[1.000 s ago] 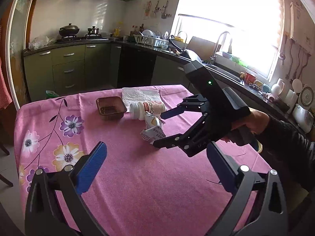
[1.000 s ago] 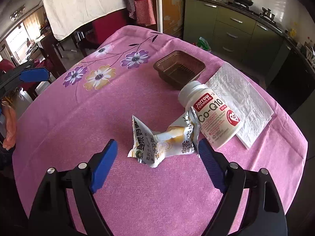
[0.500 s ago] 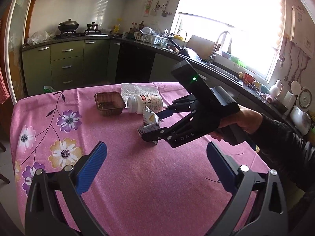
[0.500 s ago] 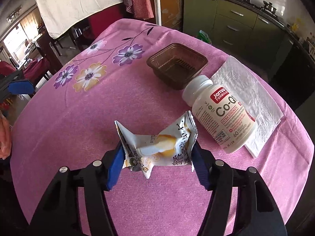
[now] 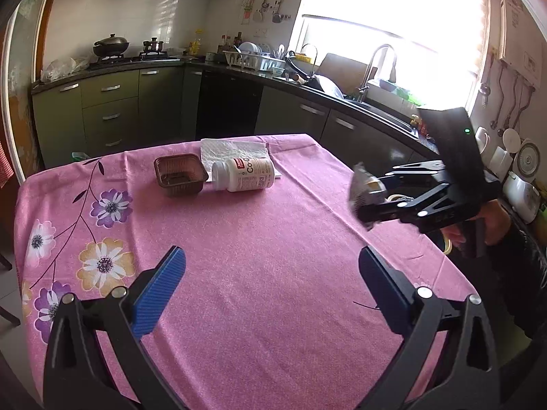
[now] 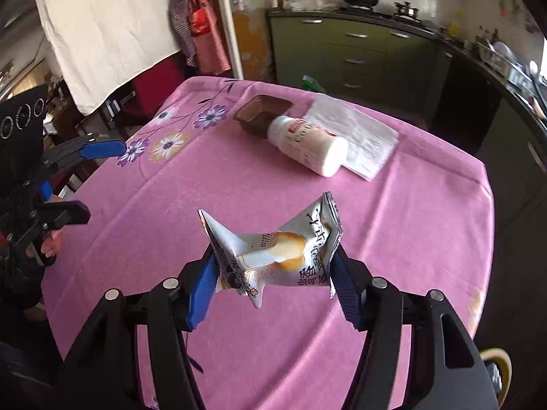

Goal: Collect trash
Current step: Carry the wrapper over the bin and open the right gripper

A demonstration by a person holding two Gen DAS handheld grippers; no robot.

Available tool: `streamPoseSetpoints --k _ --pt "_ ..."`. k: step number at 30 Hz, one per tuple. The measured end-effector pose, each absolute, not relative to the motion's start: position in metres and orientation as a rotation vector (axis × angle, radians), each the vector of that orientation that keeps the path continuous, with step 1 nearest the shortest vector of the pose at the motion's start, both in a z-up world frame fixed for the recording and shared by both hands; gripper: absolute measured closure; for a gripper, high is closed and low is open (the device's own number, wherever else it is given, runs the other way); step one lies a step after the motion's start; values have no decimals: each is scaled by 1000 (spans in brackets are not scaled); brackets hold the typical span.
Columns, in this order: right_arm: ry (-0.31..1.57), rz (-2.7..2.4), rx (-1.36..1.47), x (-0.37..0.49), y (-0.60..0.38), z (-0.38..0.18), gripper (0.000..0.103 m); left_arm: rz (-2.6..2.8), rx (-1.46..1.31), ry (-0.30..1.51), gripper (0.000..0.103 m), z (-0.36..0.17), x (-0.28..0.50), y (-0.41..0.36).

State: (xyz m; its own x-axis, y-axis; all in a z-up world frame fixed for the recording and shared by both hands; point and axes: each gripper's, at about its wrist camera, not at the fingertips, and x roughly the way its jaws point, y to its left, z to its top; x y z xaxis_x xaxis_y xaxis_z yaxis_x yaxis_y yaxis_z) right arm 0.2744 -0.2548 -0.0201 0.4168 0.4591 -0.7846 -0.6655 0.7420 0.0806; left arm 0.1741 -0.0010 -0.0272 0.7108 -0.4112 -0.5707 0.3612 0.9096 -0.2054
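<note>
My right gripper (image 6: 273, 273) is shut on a crumpled white snack wrapper (image 6: 273, 253) and holds it in the air above the pink tablecloth. In the left wrist view the right gripper (image 5: 362, 198) holds the wrapper (image 5: 362, 184) over the table's right edge. My left gripper (image 5: 271, 273) is open and empty above the near part of the table; it also shows at the left of the right wrist view (image 6: 102, 174). A white pill bottle (image 5: 244, 174) lies on its side beside a brown plastic tray (image 5: 179, 174) and a white paper napkin (image 5: 232, 148).
The table (image 5: 273, 290) carries a pink flowered cloth. Green kitchen cabinets (image 5: 109, 112), a counter and a sink (image 5: 376, 102) run behind and to the right. A doorway and hanging white cloth (image 6: 102, 34) lie beyond the table's far side.
My right gripper closed on the wrapper, lifted it off the table and carried it away from the bottle toward the table's right edge. The left gripper stayed open.
</note>
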Motion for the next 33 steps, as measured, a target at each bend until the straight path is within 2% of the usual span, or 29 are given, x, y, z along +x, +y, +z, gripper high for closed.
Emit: streamPoseSetpoints --k 4,9,13,15,16,21,33 --pt "933 481 -169 260 -353 -17 41 -436 -69 658 6 -29 174 -5" --pt "1029 186 -47 264 -470 -40 40 -438 -47 668 7 -33 175 -10" --pt "1086 71 -18 270 -517 -65 40 -440 -30 676 7 -36 176 -15" --pt "1100 14 -16 273 -531 -74 36 -440 -27 684 6 -38 177 -16" --pt "1102 -11 -10 274 -538 -77 31 -441 -26 686 6 -39 178 -17" --pt "1076 -58 44 268 -552 -77 24 -437 -28 696 6 -41 180 -17" --pt "956 100 -11 258 -475 -41 24 -459 -59 713 6 -17 222 -23"
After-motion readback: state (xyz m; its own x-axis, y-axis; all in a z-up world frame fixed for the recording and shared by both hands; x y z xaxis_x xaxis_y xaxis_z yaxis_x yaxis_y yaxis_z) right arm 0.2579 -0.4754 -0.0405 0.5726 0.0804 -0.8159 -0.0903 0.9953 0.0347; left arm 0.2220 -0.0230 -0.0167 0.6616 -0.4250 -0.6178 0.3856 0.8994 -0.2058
